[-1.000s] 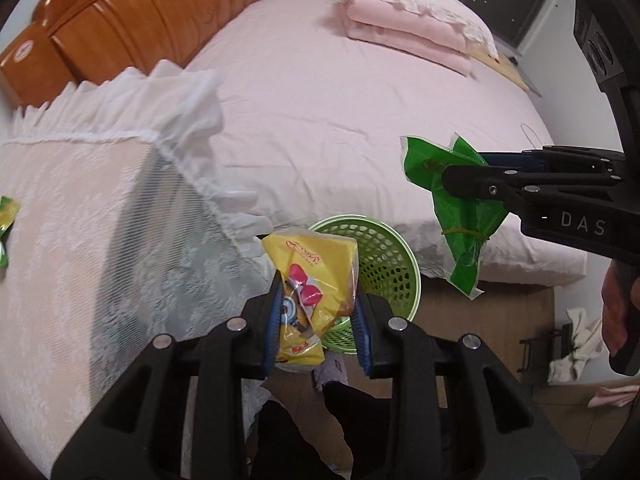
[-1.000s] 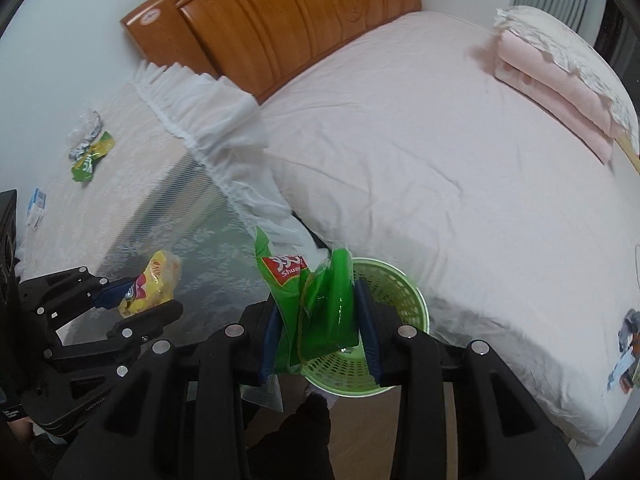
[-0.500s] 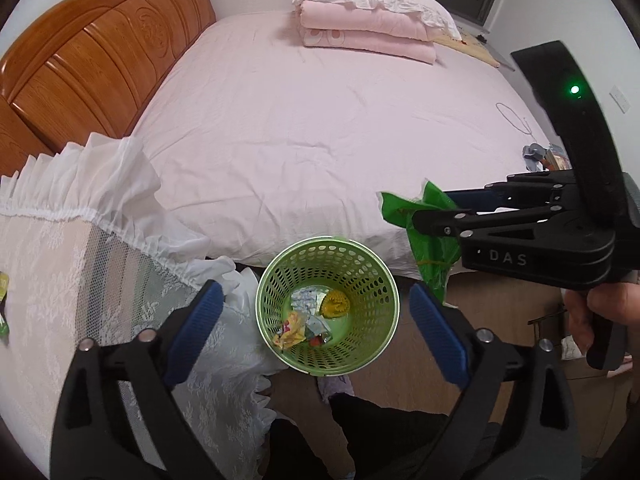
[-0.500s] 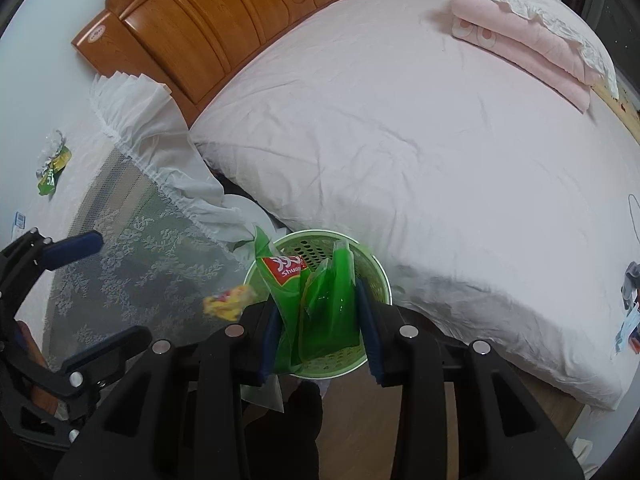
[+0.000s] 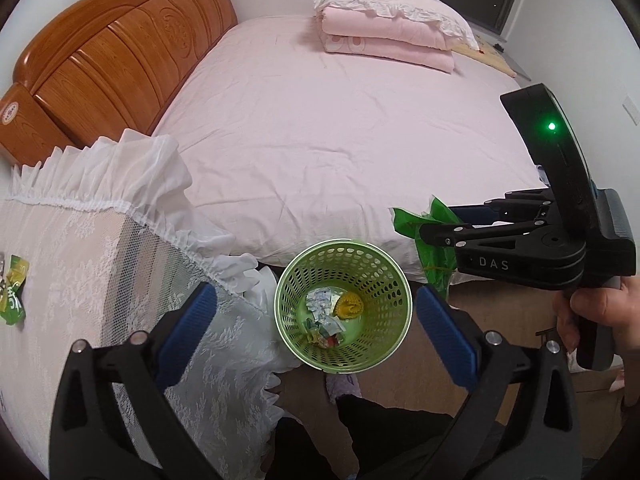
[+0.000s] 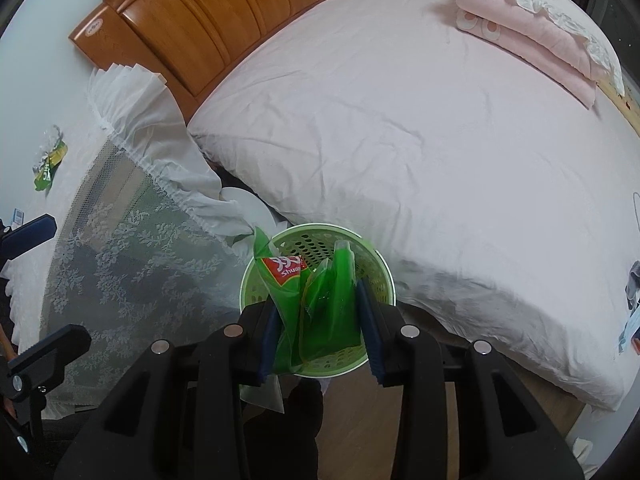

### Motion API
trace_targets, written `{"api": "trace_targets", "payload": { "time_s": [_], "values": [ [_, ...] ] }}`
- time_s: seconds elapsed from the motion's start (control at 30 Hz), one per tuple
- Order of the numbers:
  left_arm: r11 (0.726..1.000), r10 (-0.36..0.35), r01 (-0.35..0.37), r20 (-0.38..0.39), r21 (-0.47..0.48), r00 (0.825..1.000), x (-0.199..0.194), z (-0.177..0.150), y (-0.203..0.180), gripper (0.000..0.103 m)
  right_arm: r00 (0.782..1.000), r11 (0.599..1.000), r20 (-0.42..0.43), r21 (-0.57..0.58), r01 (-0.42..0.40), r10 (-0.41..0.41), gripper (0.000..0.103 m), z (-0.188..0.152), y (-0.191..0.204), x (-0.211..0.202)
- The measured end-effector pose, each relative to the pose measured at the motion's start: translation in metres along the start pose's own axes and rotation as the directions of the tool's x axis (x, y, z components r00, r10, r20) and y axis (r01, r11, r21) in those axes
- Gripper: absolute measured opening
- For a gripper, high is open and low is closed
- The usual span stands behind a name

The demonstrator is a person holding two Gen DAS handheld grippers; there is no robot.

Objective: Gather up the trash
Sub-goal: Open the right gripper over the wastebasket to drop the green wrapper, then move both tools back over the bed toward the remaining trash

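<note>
A green mesh trash basket (image 5: 288, 332) stands on the floor between the bed and a lace-covered table; it holds several wrappers, among them a yellow one (image 5: 350, 305). My left gripper (image 5: 316, 320) is open and empty right above the basket. My right gripper (image 6: 318, 320) is shut on a green snack bag (image 6: 316, 300) and holds it over the basket's rim (image 6: 384, 272). The right gripper and its bag (image 5: 432, 240) also show in the left wrist view, just right of the basket.
A lace-covered table (image 5: 80, 248) at the left carries a green wrapper (image 5: 14, 288), which also shows in the right wrist view (image 6: 48, 164). A pink bed (image 5: 340, 120) with a wooden headboard (image 5: 112, 56) and folded bedding (image 5: 388, 36) lies behind the basket.
My left gripper opened and let go of the yellow snack bag, which dropped into the basket. My right gripper moved over the basket with the green bag still held.
</note>
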State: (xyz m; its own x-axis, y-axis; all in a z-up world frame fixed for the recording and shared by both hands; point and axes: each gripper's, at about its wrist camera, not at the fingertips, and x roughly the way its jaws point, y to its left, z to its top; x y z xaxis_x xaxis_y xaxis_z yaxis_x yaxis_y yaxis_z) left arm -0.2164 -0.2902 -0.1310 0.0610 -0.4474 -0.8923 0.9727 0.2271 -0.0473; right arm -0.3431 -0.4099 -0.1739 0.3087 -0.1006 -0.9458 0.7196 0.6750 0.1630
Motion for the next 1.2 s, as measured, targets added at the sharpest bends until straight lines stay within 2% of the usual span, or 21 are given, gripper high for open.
{"api": "trace_targets", "payload": {
  "time_s": [0.07, 0.13, 0.2, 0.27, 0.53, 0.87, 1.07, 1.2],
  "values": [
    [1.0, 0.008, -0.008, 0.004, -0.01, 1.0, -0.004, -0.001, 0.003, 0.095, 1.0, 1.0, -0.009, -0.002, -0.006, 0.006, 0.038, 0.0, 0.002, 0.003],
    [1.0, 0.013, -0.013, 0.011, -0.018, 1.0, -0.006, -0.002, 0.006, 0.095, 0.999, 1.0, -0.025, -0.003, -0.029, 0.029, 0.044, -0.001, 0.005, 0.008],
    [1.0, 0.014, -0.013, 0.017, -0.022, 1.0, -0.008, -0.004, 0.009, 0.095, 0.999, 0.999, -0.029, 0.004, -0.035, 0.036, 0.08, -0.001, 0.007, 0.011],
    [1.0, 0.021, -0.02, 0.021, -0.024, 1.0, -0.01, -0.005, 0.01, 0.095, 1.0, 1.0, -0.02, 0.017, -0.02, 0.02, 0.094, -0.001, 0.009, 0.011],
    [0.998, 0.037, -0.035, 0.031, -0.051, 0.999, -0.016, -0.009, 0.021, 0.095, 1.0, 0.999, -0.022, 0.046, -0.014, 0.015, 0.099, 0.005, 0.014, 0.012],
    [0.984, 0.093, -0.082, 0.065, -0.156, 0.994, -0.033, -0.019, 0.057, 0.095, 1.0, 1.0, -0.002, -0.024, -0.021, 0.02, 0.1, 0.018, 0.048, 0.005],
    [0.947, 0.205, -0.17, 0.104, -0.273, 0.973, -0.067, -0.039, 0.103, 0.095, 0.996, 0.992, 0.055, -0.105, -0.068, 0.074, 0.1, 0.032, 0.091, -0.016],
    [0.896, 0.315, -0.259, 0.106, -0.359, 0.943, -0.094, -0.062, 0.147, 0.095, 0.989, 0.978, 0.081, -0.181, -0.106, 0.123, 0.1, 0.047, 0.136, -0.023]
  ]
}}
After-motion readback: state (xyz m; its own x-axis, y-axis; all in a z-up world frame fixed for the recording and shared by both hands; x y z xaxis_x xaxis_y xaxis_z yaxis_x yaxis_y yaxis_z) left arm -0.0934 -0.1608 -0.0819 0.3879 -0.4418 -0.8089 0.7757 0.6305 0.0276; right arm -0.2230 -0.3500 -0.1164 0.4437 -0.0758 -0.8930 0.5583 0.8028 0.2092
